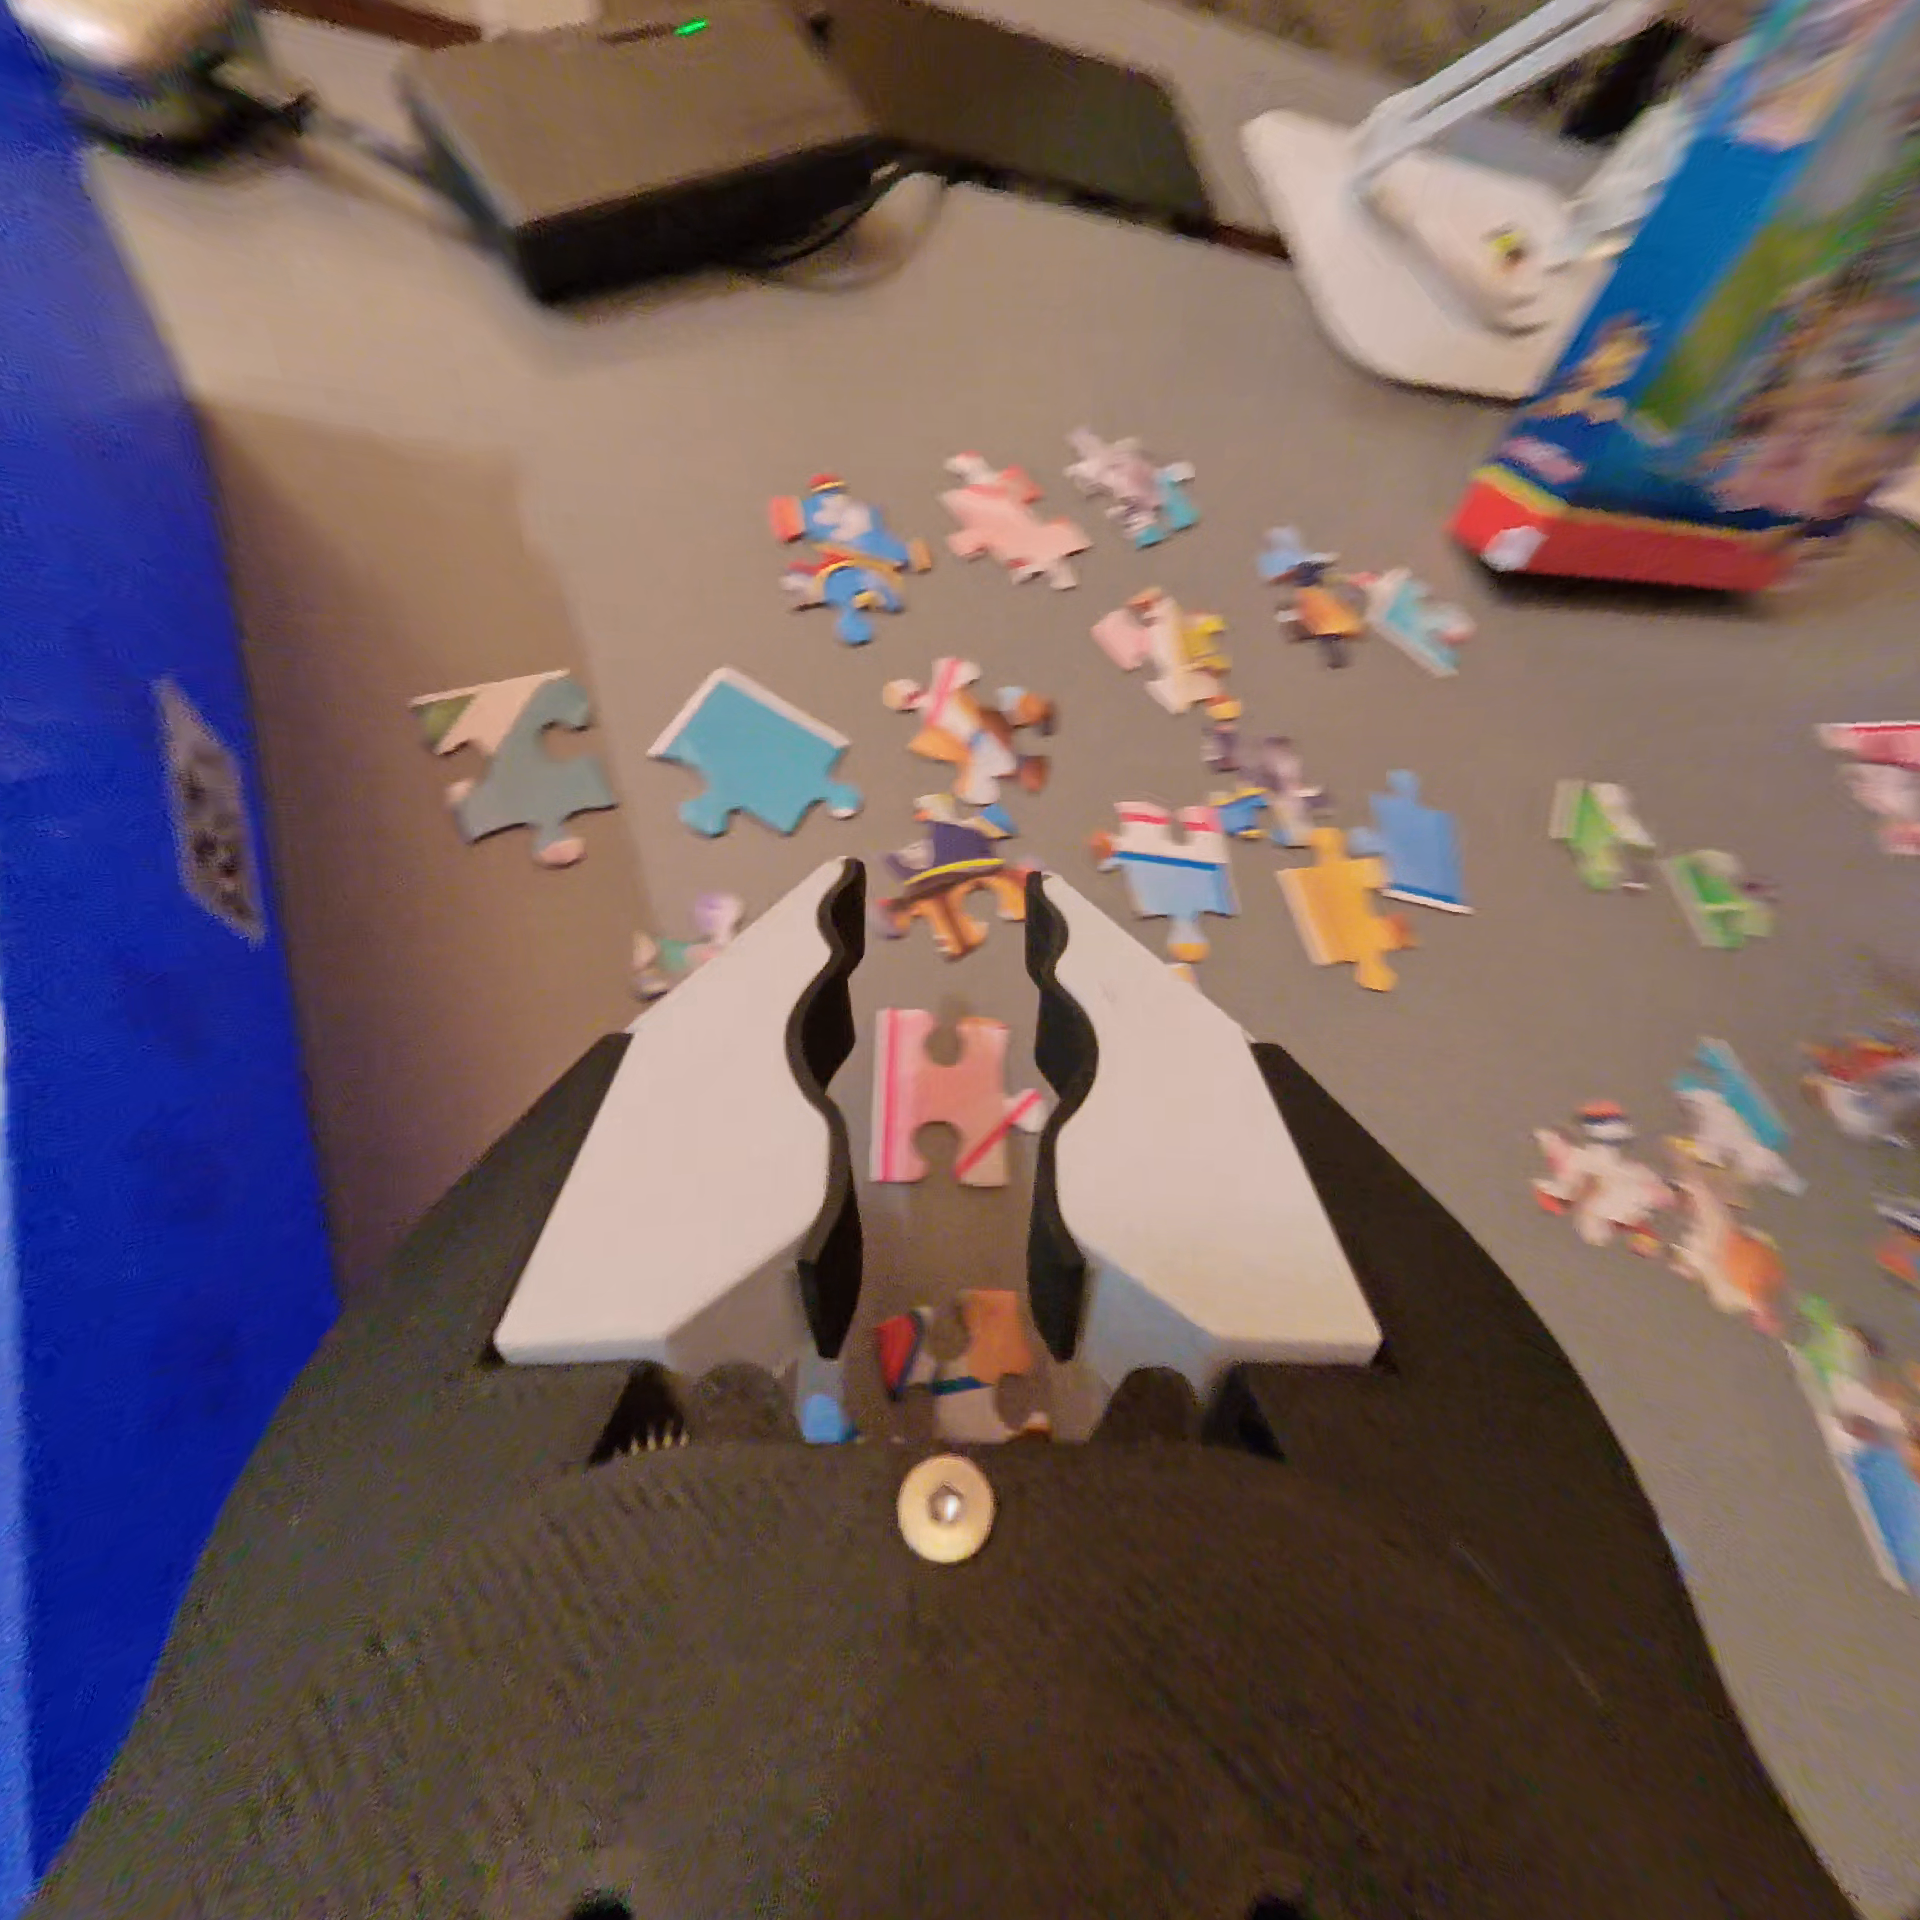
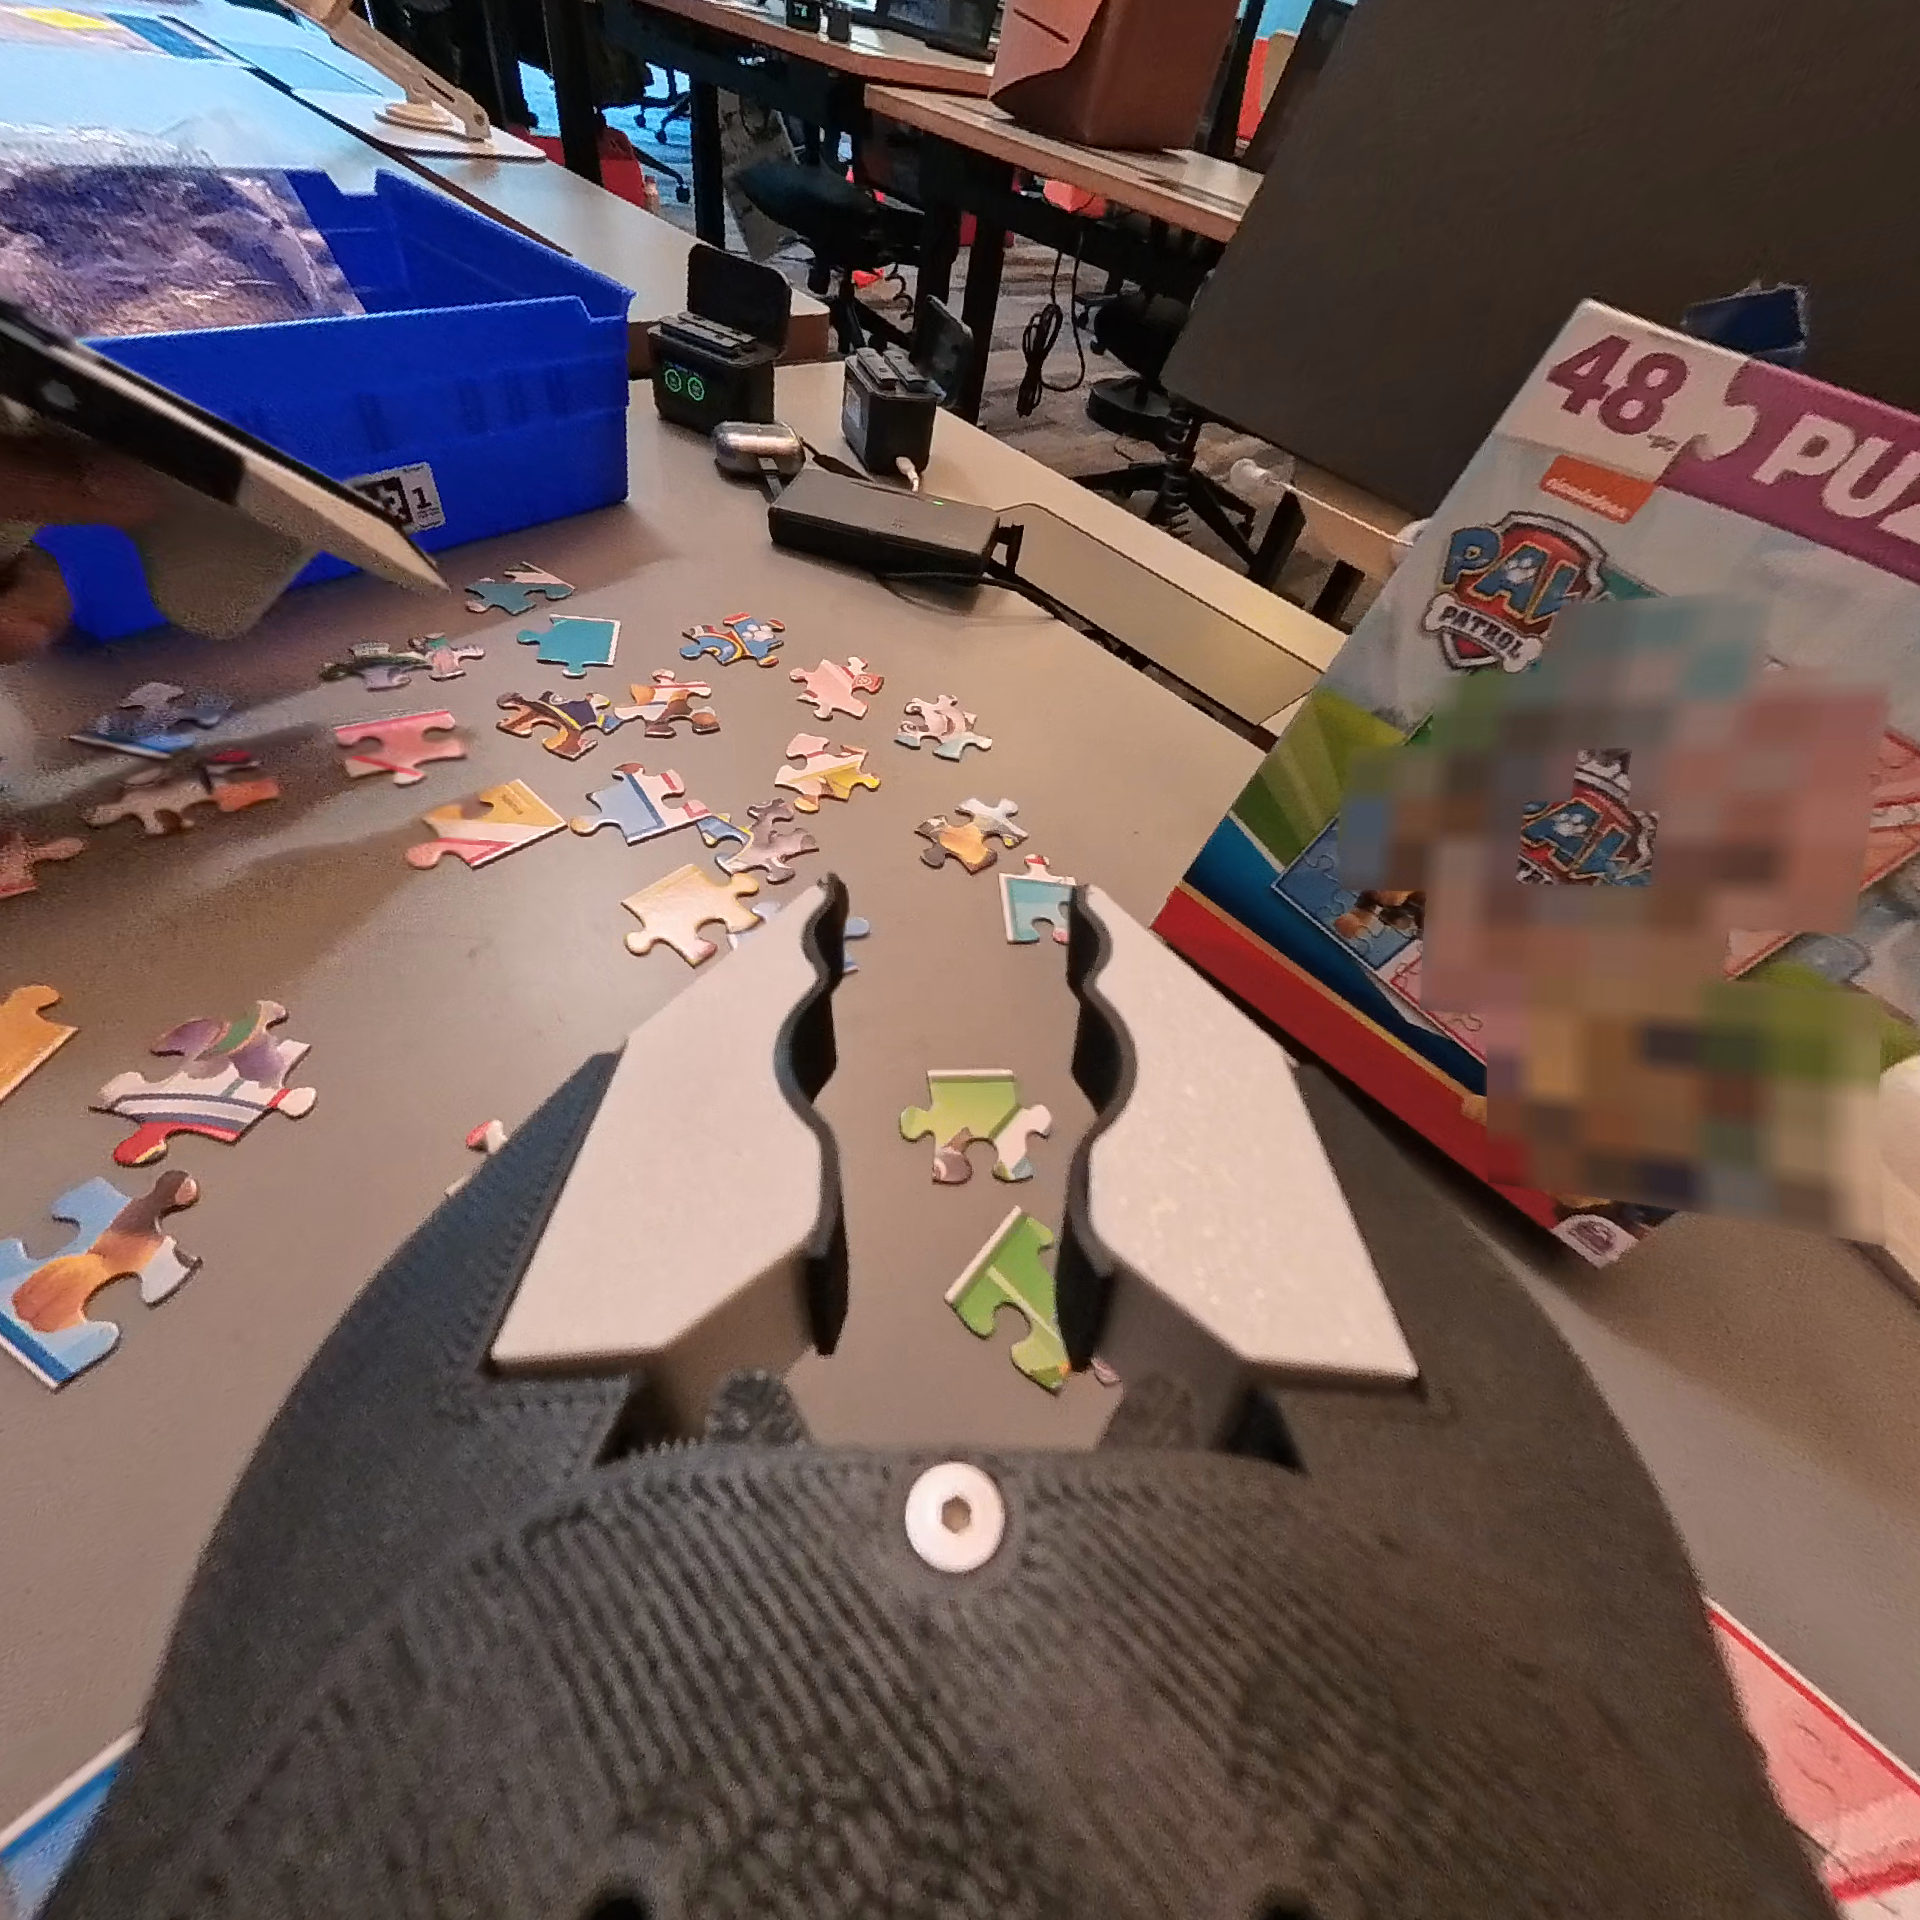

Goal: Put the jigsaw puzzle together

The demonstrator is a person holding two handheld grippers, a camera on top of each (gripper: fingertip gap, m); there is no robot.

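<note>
grey table [image 2: 436, 997], scattered colourful puzzle pieces [image 2: 665, 701], both tongs empty

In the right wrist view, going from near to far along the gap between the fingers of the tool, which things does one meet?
Bright green puzzle piece → green and white puzzle piece → bare grey table → black power adapter.

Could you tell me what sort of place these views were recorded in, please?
Probably a shared office or lab workspace. Rows of desks and office chairs fill the background, chargers sit beside a blue storage bin, and the grey table is scattered with puzzle pieces.
</note>
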